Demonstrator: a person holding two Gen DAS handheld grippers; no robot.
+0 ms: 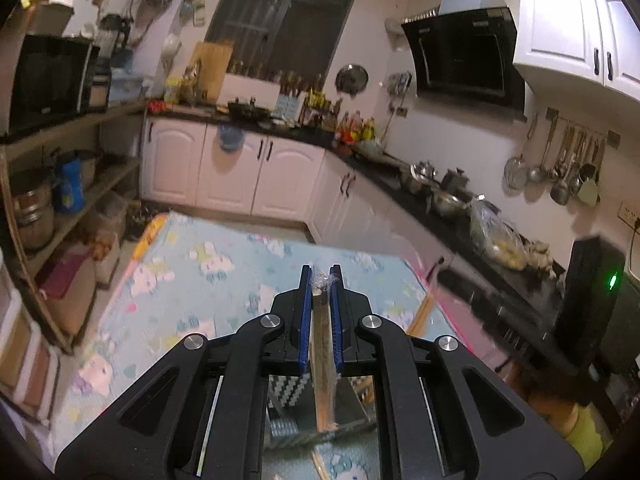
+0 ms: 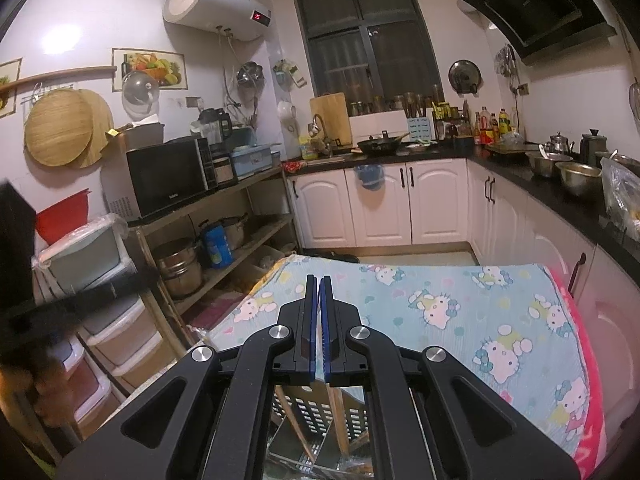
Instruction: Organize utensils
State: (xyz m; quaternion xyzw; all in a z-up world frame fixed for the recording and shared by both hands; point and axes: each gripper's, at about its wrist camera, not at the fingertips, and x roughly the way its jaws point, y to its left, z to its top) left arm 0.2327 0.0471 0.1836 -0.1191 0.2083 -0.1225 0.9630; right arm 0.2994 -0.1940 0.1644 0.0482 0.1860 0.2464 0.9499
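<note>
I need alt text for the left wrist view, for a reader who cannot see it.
The left gripper is shut on a bundle of wooden chopsticks in clear plastic wrap, held above a table with a light blue cartoon-cat cloth. Behind it are white cabinets and a cluttered dark counter.

Chopsticks (image 1: 322,320): a brown wooden bundle in clear wrap, lower centre of the left wrist frame, standing on edge between two blue pads, pressed from both sides. Crinkled wrap end sticking out at the far tip, near end running down toward the bottom of the frame. Held above the patterned cloth, not touching it. Another pale wooden stick (image 1: 420,316) just right of centre, lying on the cloth. In the right wrist frame, only mirrored wooden sticks at bottom centre, too unclear to place.
</note>
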